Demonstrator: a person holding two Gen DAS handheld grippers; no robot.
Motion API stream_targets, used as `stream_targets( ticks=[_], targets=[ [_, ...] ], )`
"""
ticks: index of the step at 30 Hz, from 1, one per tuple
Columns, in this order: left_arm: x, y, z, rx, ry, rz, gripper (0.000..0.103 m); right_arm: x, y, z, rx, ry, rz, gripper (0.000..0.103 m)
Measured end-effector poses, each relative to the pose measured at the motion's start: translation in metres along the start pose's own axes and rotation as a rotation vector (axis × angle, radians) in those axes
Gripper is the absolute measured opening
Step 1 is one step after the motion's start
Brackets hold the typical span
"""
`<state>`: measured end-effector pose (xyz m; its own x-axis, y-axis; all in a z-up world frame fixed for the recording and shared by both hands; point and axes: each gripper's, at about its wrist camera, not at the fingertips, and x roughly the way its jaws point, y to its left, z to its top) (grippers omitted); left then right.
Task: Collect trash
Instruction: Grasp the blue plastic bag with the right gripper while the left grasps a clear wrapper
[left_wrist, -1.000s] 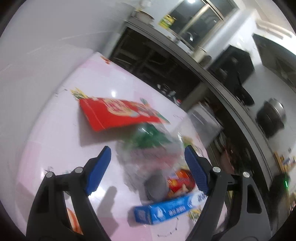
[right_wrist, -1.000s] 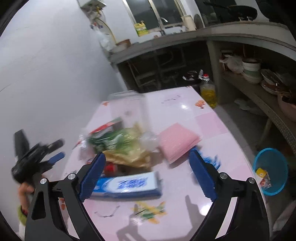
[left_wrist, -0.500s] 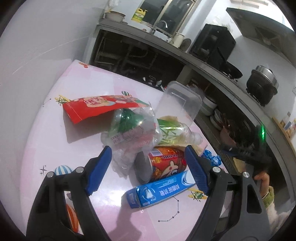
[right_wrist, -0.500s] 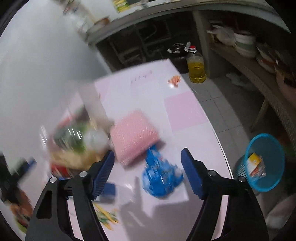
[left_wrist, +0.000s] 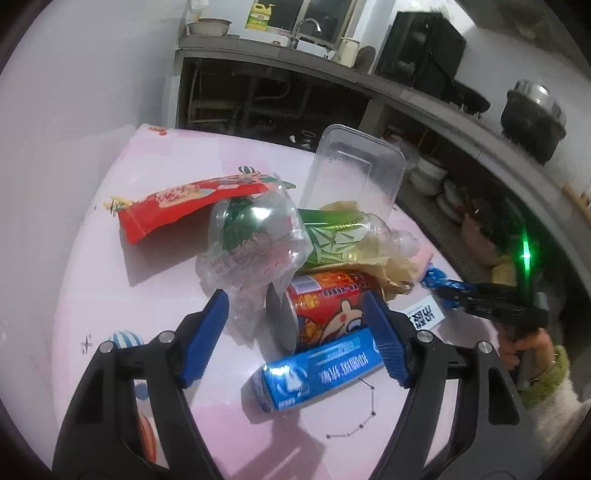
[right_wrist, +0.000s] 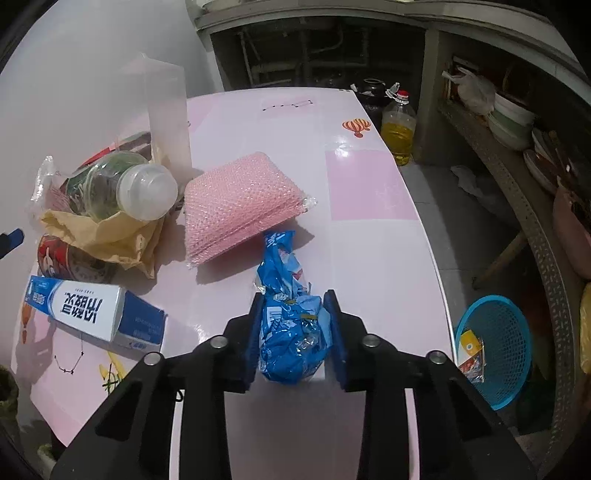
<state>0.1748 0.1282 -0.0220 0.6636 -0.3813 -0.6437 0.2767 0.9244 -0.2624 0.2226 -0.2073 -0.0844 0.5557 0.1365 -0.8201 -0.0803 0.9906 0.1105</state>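
A heap of trash lies on the pink table (left_wrist: 159, 177): a red snack bag (left_wrist: 184, 206), a clear plastic bag (left_wrist: 251, 251), a green-labelled bottle (left_wrist: 340, 232), a red can (left_wrist: 325, 314) and a blue toothpaste box (left_wrist: 321, 369). My left gripper (left_wrist: 295, 336) hovers over the can, jaws slowly closing; the can lies between the fingers, the pads not pressing it. In the right wrist view my right gripper (right_wrist: 295, 332) is closing on a crumpled blue wrapper (right_wrist: 291, 325), both pads against its sides. The wrapper's twisted tail (right_wrist: 279, 247) points away from me.
A pink bubble-wrap pad (right_wrist: 240, 206) lies just beyond the wrapper, a clear tub (right_wrist: 166, 110) stands behind the heap. A blue mesh bin (right_wrist: 495, 347) with some litter sits on the floor right of the table. An oil bottle (right_wrist: 397, 129) stands on the floor.
My right gripper dropped onto the blue wrapper and its jaws narrowed from wide to tight around it. The left gripper rolled and slid toward the red can, narrowing slightly.
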Motion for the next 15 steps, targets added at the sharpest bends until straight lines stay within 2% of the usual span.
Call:
stream_targets(
  ticks=[3,7,12,15],
  targets=[
    [0.01,-0.013,0.007,0.057,0.005,0.051,0.067,-0.005,0.0,-0.009,0.024,-0.014,0.018,0.028],
    [0.027,-0.02,0.019,0.111,0.015,0.161,0.057,-0.01,-0.003,-0.019,0.054,-0.026,0.038,0.028],
    [0.042,-0.008,0.031,0.047,0.058,0.2,0.046,-0.014,-0.009,-0.024,0.082,-0.037,0.05,0.028],
    [0.05,0.002,0.031,0.012,0.093,0.199,0.033,-0.016,-0.01,-0.027,0.093,-0.044,0.057,0.028]
  ],
)
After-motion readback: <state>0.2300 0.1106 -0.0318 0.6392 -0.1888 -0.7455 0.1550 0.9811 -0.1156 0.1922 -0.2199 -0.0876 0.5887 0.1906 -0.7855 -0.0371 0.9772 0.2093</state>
